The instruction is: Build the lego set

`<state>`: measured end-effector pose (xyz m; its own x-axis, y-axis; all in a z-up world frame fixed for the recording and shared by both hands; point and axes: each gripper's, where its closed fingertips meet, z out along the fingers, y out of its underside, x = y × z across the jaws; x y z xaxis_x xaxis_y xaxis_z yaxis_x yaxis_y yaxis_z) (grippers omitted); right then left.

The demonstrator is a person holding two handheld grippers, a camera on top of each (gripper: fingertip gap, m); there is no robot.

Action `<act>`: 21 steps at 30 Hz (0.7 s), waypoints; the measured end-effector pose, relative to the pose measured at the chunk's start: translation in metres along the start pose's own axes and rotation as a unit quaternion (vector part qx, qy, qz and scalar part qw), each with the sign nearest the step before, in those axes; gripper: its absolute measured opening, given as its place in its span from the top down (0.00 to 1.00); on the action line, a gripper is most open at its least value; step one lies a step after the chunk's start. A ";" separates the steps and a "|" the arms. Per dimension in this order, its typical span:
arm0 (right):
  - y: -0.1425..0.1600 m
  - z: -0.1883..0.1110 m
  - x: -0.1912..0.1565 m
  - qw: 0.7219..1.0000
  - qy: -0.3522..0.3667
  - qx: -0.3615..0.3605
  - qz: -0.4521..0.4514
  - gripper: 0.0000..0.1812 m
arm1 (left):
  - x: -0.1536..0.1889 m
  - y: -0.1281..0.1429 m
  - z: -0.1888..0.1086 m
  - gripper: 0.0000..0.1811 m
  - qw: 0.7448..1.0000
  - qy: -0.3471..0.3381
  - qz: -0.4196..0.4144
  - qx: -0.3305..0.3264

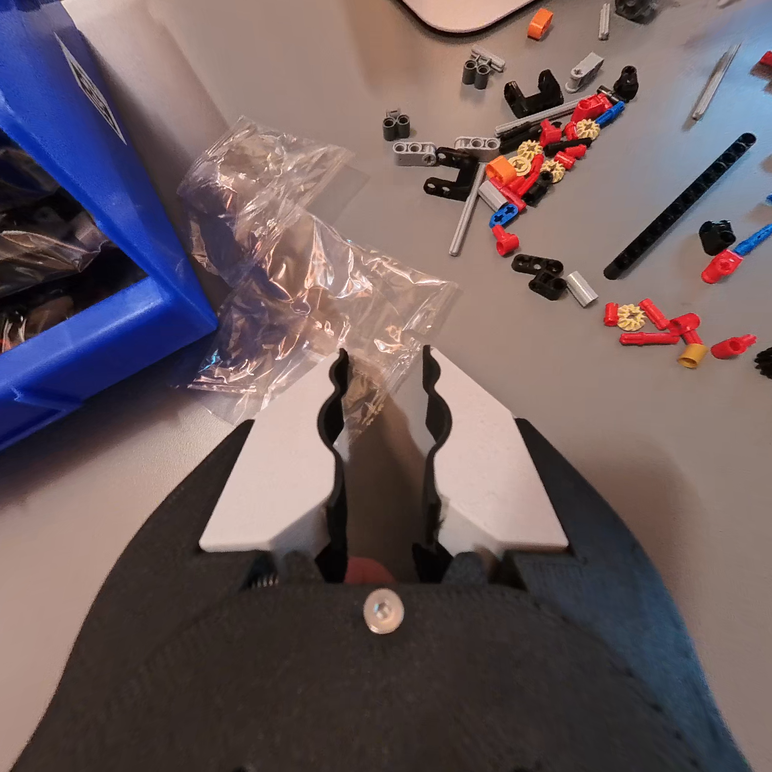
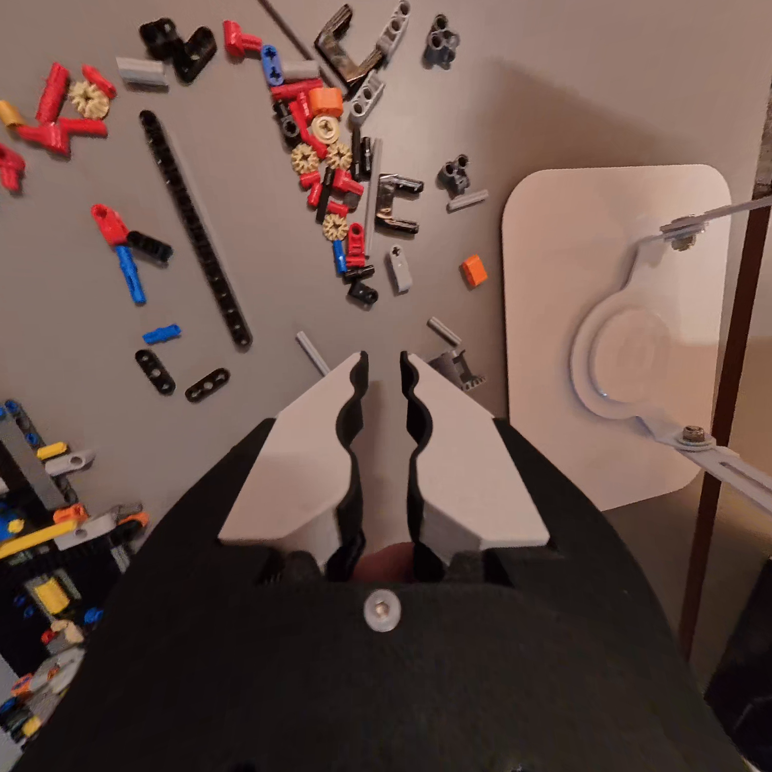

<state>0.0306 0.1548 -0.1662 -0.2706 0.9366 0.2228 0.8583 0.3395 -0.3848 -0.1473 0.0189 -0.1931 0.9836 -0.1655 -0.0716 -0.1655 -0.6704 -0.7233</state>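
Loose Technic parts lie scattered on the grey table: a long black beam (image 1: 681,204), shown also in the right wrist view (image 2: 194,227), a heap of red pins and tan gears (image 1: 539,163), and the same heap in the right wrist view (image 2: 330,167). My left gripper (image 1: 384,355) is open and empty, its tips over the edge of crumpled clear plastic bags (image 1: 292,267). My right gripper (image 2: 383,357) is open and empty above the table, just short of the parts. A partly built model (image 2: 46,555) in black, grey, yellow and blue sits at the lower left of the right wrist view.
A blue bin (image 1: 96,234) holding bagged parts stands left of the plastic bags. A white rounded plate (image 2: 601,334) with a metal bracket lies on the right of the right wrist view, its corner also in the left wrist view (image 1: 463,14). An orange piece (image 2: 474,270) lies beside it. Spacing between my two grippers at the tips: around 25 cm. To reach the partly built model (image 2: 46,555) in a straight line is about 20 cm for my right fingers, about 30 cm for my left.
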 end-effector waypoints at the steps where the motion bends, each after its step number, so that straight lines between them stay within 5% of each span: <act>1: 0.001 -0.001 -0.005 1.000 -0.008 -0.002 -0.010 0.93 | 0.000 0.000 0.000 0.81 1.000 0.000 0.000 0.000; 9: 0.029 -0.014 -0.046 0.998 -0.053 -0.028 -0.031 0.90 | 0.000 0.000 0.000 0.81 1.000 0.001 -0.001 0.000; 21: -0.011 0.010 -0.021 0.999 0.006 0.004 -0.048 0.84 | 0.000 0.000 0.000 0.81 1.000 -0.004 0.004 0.001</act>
<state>0.0229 0.1321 -0.1752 -0.3460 0.8985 0.2700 0.8255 0.4283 -0.3676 -0.1470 0.0188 -0.1932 0.9827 -0.1656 -0.0833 -0.1739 -0.6681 -0.7234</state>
